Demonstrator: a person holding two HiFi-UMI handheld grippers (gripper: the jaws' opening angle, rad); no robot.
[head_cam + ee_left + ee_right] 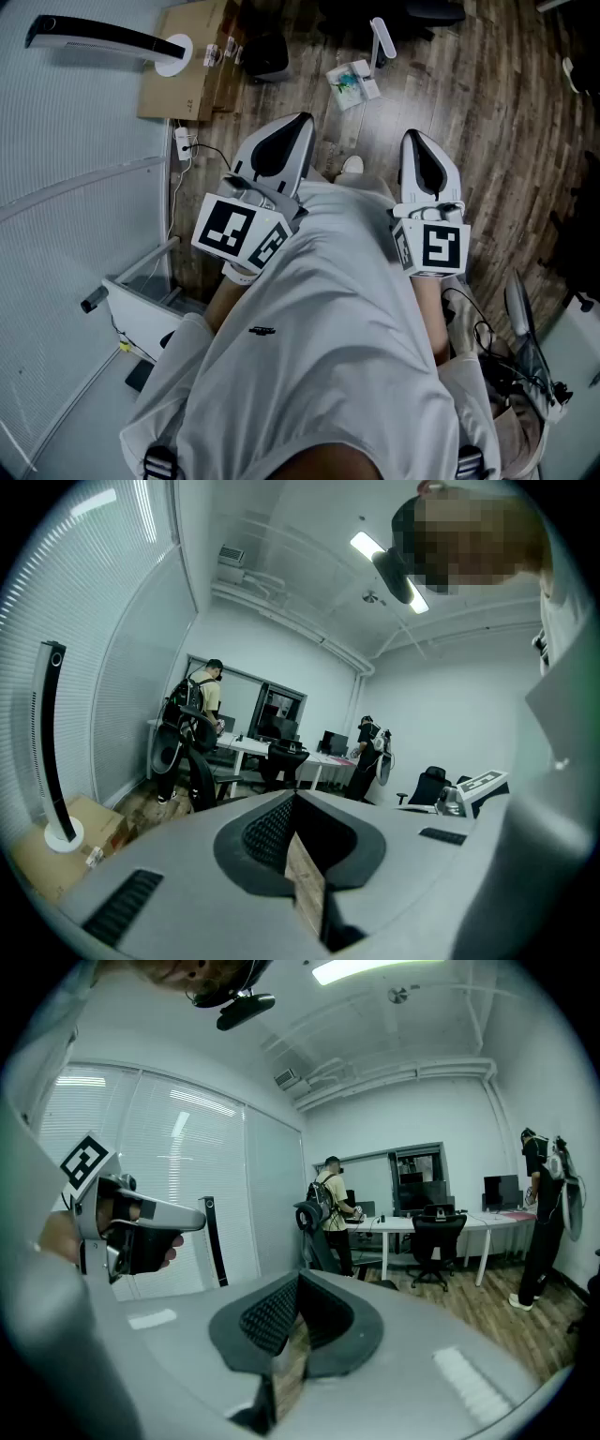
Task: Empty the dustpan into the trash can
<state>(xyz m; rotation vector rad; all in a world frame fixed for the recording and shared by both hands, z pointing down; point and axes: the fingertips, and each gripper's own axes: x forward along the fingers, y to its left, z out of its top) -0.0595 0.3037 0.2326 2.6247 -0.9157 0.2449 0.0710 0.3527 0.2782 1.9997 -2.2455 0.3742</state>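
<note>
Dustpan (354, 82) stands on the wood floor (469, 103) at 12 o'clock, with pale and green scraps in its tray and a long white handle at the far side. Dark bin (267, 56) at 11 o'clock, beside a cardboard box (183, 66); its contents are too small to tell. Left hand-held gripper (304, 118) and right hand-held gripper (411, 134) are side by side at the waist, pointing forward and slightly down. Jaws are pressed together on both, nothing between them. Both are well apart from the dustpan.
</note>
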